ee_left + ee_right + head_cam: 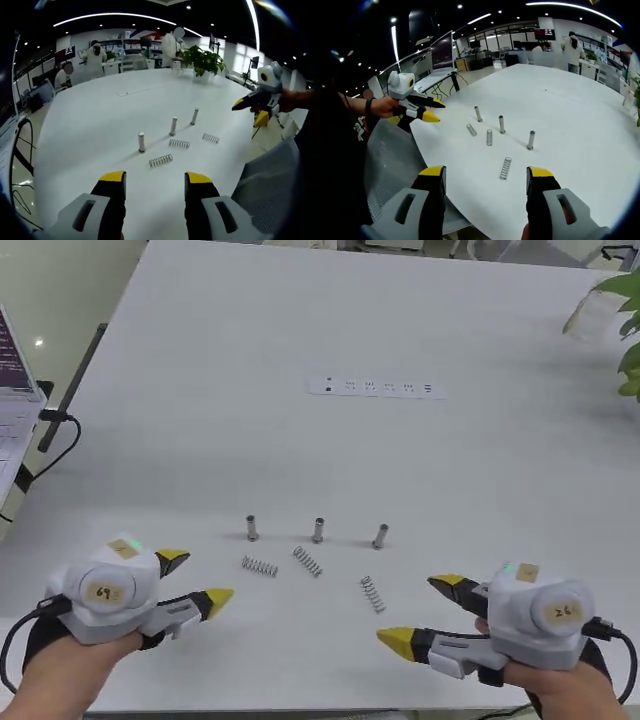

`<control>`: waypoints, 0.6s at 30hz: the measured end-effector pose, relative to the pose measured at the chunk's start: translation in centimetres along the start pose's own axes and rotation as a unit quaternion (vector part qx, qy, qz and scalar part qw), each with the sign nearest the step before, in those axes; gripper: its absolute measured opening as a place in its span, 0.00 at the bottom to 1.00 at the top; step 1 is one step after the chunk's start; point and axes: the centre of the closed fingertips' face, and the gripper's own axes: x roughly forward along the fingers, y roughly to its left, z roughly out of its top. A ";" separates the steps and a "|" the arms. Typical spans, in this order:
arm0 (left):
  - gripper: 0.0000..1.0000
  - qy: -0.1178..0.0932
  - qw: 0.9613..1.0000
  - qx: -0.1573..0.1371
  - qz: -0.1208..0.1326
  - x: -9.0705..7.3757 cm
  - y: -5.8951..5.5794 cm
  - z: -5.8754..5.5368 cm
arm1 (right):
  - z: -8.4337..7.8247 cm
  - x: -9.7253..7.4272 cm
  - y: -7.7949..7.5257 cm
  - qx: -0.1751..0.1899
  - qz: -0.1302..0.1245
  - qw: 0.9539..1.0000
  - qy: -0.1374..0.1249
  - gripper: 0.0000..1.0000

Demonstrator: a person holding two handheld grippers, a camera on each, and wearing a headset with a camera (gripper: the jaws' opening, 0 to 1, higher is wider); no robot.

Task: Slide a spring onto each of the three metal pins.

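Both sets of fingers are spread wide, holding nothing. The left gripper (198, 576) and right gripper (415, 610) hover low at the near edge of the bench (300, 330). Between them three springs (307, 560) lie flat, each at its own angle, just in front of three pins (318, 530) standing upright in a row. Further back are a power strip (377, 387) and a plant (625, 320). The left gripper view also catches people (95, 52) at desks behind.
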 end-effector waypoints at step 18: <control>0.40 0.033 0.995 0.089 -0.035 1.0 -1.4 0.8 | 0.0 -0.4 -0.2 -0.001 -0.003 1.000 -0.001 0.64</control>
